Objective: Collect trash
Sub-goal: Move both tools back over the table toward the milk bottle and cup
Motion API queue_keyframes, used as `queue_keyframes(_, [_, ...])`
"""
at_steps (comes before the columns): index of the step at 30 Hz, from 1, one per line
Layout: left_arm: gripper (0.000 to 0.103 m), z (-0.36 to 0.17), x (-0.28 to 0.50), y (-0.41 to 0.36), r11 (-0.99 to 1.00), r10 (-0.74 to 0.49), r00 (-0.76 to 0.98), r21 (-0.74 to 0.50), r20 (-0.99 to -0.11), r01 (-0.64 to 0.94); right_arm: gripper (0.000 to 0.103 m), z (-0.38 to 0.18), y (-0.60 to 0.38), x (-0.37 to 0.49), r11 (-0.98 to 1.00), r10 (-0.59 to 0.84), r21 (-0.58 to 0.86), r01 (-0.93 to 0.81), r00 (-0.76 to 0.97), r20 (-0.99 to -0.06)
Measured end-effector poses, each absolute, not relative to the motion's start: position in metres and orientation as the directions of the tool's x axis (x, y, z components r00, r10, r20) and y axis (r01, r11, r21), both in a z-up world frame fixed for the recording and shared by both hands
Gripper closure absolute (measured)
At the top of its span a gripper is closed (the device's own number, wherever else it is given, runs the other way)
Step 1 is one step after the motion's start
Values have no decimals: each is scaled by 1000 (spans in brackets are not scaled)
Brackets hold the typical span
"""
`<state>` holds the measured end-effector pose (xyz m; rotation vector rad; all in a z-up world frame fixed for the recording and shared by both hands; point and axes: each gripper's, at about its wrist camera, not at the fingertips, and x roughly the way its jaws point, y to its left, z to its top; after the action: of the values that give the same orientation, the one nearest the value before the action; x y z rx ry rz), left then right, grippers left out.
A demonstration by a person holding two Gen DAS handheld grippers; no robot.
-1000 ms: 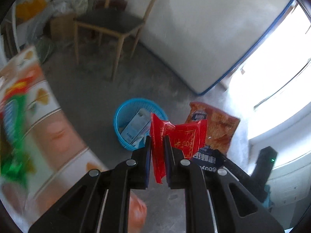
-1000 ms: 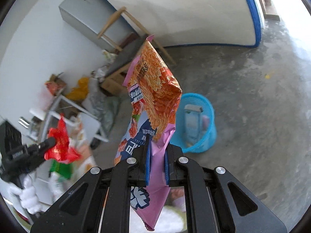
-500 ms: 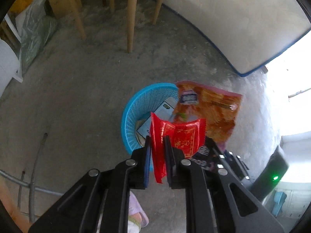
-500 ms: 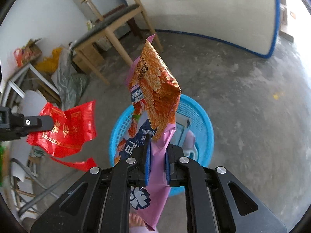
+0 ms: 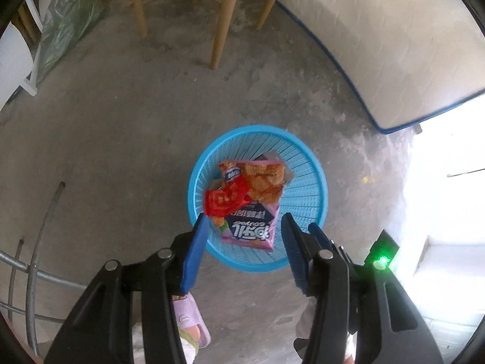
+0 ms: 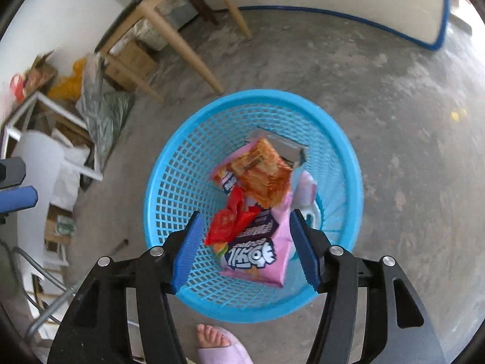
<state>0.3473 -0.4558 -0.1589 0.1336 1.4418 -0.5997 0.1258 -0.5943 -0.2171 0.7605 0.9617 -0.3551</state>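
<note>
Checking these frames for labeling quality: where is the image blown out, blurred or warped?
Left wrist view: the doorway at right is overexposed white, and the blue basket stays sharp. Right wrist view: even light; clutter at the left edge smears with motion blur, and the basket rim looks slightly soft. Both views: fisheye bends the chair legs.

I see the blue basket (image 6: 169,188) open at the top, with bare concrete floor (image 5: 106,151) all round it. Wooden chair legs (image 5: 222,27) stand beyond it, well apart, clutter (image 6: 91,100) lies off to the left, and my slippered foot (image 6: 221,350) sits just beside its near rim.
</note>
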Motion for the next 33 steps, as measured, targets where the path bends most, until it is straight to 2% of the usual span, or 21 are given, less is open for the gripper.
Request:
queue_keyframes(4, [54, -129, 332, -449, 820, -359, 21, -304, -933, 486, 49, -213, -594, 115, 669, 74, 459, 584, 562, -824])
queue_keyframes(6, [54, -109, 320, -442, 794, -397, 20, -333, -917, 509, 56, -206, -590, 108, 656, 99, 492, 572, 581, -808])
queue_keyframes(13, [46, -29, 260, -385, 682, -508, 101, -328, -855, 654, 56, -147, -554, 75, 677, 113, 539, 501, 653, -749])
queue_keyframes(17, [39, 15, 232, -320, 656, -581, 181, -324, -794, 682, 43, -102, -528, 43, 697, 103, 559, 450, 708, -698])
queue_keyframes(20, [38, 39, 216, -256, 686, -613, 265, -335, -744, 645, 39, -74, -507, 24, 722, 110, 559, 408, 730, -674])
queue_keyframes(27, [37, 57, 183, -137, 779, -586, 437, -326, -682, 536, 29, -20, -468, -3, 803, 65, 480, 353, 749, -659])
queue_keyframes(33, [37, 57, 152, -53, 848, -524, 558, -330, -644, 415, 23, 24, -437, -9, 840, 86, 478, 255, 808, -583])
